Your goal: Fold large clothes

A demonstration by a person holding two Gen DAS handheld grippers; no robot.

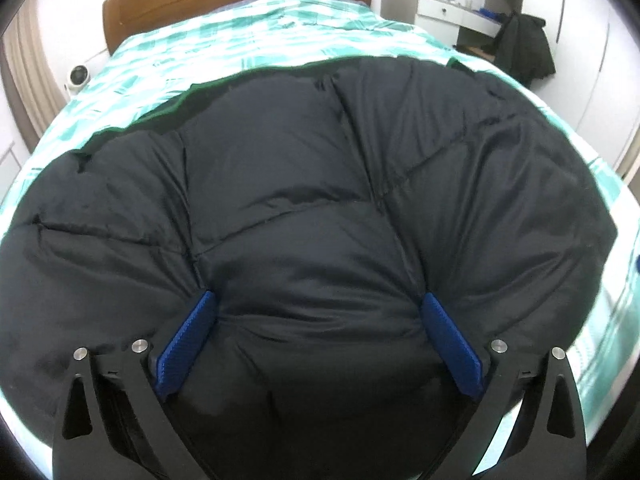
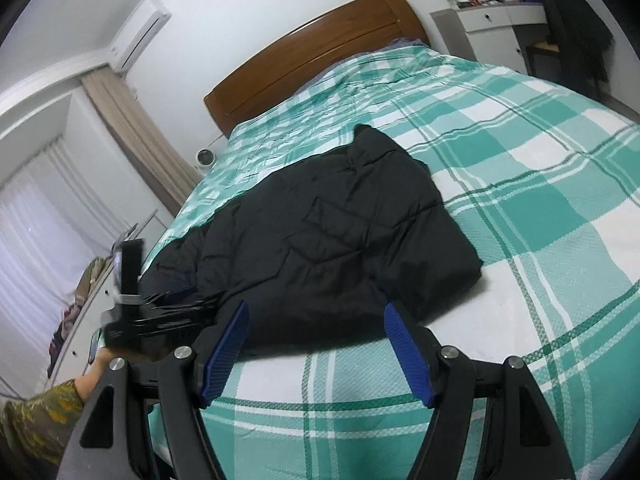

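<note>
A large black quilted puffer jacket (image 1: 312, 200) lies folded on the bed; it also shows in the right wrist view (image 2: 340, 236). My left gripper (image 1: 318, 312) is open, its blue pads pressed down into the jacket's near edge, with puffy fabric bulging between them. It appears blurred at the jacket's left end in the right wrist view (image 2: 160, 316). My right gripper (image 2: 316, 316) is open and empty, hovering just above the near edge of the jacket, over the bedspread.
The bed has a green-and-white checked cover (image 2: 520, 200) and a wooden headboard (image 2: 320, 48). A small white fan (image 2: 206, 158) sits left of the bed. A white desk (image 2: 496, 20) and a chair with a dark coat (image 1: 520, 48) stand at the right.
</note>
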